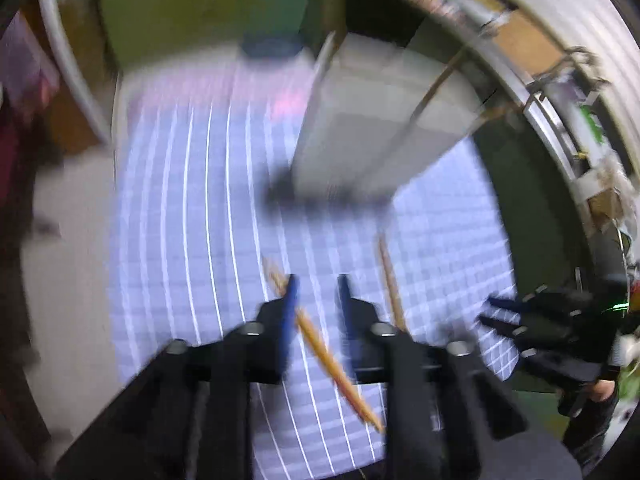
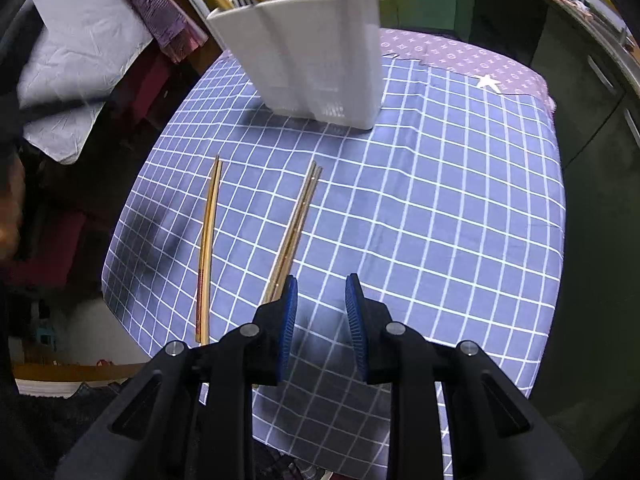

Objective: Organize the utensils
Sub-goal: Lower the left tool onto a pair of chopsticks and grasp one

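Chopsticks [image 1: 320,344] lie slantwise between left gripper [image 1: 318,292] pads, unpinched, right gripper [image 2: 320,292] slightly open, empty, pale bamboo pairs [image 2: 298,224] just left, white holder [image 2: 316,52] beyond

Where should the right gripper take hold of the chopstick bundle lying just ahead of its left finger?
Probably at the near end of the chopstick bundle, from straight above, with the right gripper straddling its narrow width: it lies flat on the checked cloth.
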Tool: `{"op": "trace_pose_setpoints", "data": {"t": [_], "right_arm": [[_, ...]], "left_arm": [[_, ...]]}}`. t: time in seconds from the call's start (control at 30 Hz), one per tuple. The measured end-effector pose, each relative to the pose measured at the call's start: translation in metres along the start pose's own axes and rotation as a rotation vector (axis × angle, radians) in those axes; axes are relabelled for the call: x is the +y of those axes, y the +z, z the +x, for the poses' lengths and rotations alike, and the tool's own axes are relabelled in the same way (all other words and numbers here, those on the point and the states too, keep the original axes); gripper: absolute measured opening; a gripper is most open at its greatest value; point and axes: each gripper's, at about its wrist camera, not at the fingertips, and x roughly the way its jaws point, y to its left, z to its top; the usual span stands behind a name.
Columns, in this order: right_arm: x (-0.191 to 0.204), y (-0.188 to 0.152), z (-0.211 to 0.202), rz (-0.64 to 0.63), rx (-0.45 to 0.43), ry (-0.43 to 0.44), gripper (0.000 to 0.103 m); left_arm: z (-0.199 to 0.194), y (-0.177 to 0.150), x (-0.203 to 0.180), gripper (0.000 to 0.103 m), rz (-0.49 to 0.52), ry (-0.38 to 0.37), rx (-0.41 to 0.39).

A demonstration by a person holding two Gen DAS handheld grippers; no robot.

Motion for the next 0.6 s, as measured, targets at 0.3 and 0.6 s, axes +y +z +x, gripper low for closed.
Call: {"op": "trace_pose_setpoints", "data": {"t": [0.3,0.6], "right_arm": [[0.008,-0.003,0.017,-0.029,0.049,0.018,0.029],[-0.009,-0.006,0.026,-0.008,0.070,0.034,0.029]], "left_arm": [[0.083,-0.014,0.028,0.015,-0.143,0.039,0.190],[0.101,-0.002,0.023,0.017,-0.154,0.070,0.223]]}}
